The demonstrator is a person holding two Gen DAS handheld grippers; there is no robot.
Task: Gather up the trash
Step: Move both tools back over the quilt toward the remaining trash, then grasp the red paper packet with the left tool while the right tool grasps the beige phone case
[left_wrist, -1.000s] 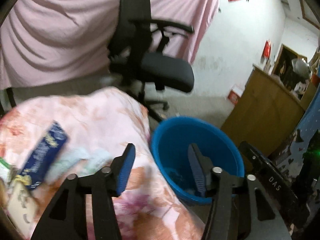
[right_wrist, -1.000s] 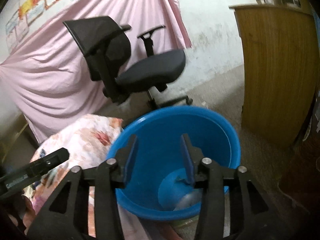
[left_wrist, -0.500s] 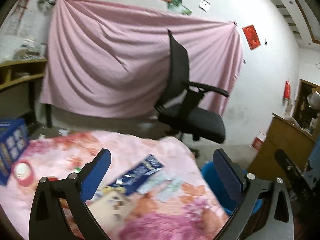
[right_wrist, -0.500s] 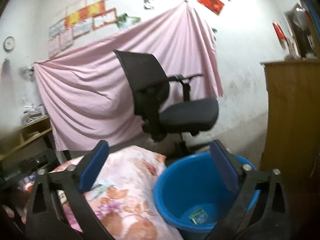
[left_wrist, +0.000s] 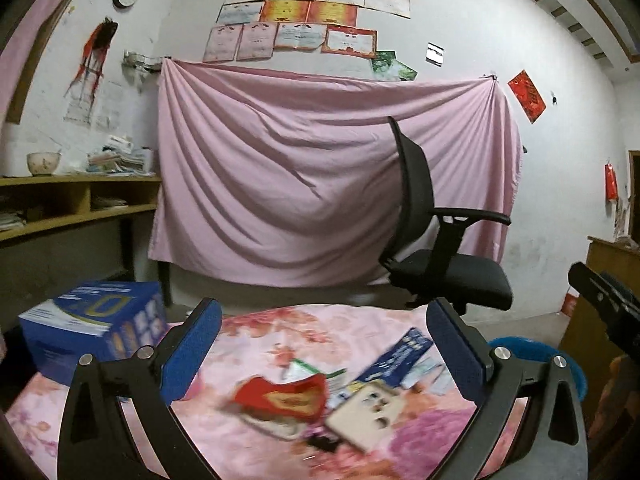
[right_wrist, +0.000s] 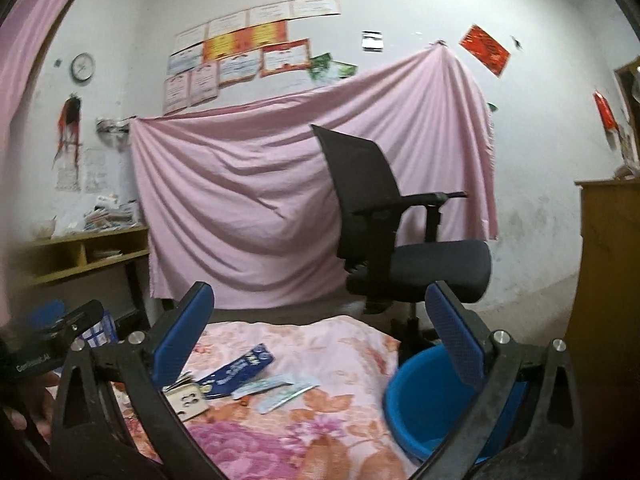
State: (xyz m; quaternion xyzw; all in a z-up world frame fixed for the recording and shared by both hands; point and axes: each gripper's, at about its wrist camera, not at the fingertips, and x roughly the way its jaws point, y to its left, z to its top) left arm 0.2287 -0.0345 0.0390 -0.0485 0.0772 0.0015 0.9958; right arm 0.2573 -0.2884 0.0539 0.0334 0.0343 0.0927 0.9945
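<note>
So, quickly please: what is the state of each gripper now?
Left gripper: open, holding nothing, above the trash on the floral cloth.
Right gripper: open, holding nothing, with the blue bucket below its right finger.

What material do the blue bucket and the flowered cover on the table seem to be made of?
The blue bucket looks like moulded plastic: uniform colour, smooth rolled rim, a slight sheen inside. The flowered cover seems to be soft woven cloth with a matte printed pattern; it wrinkles and drapes over the edge. The exact fibre cannot be told.
</note>
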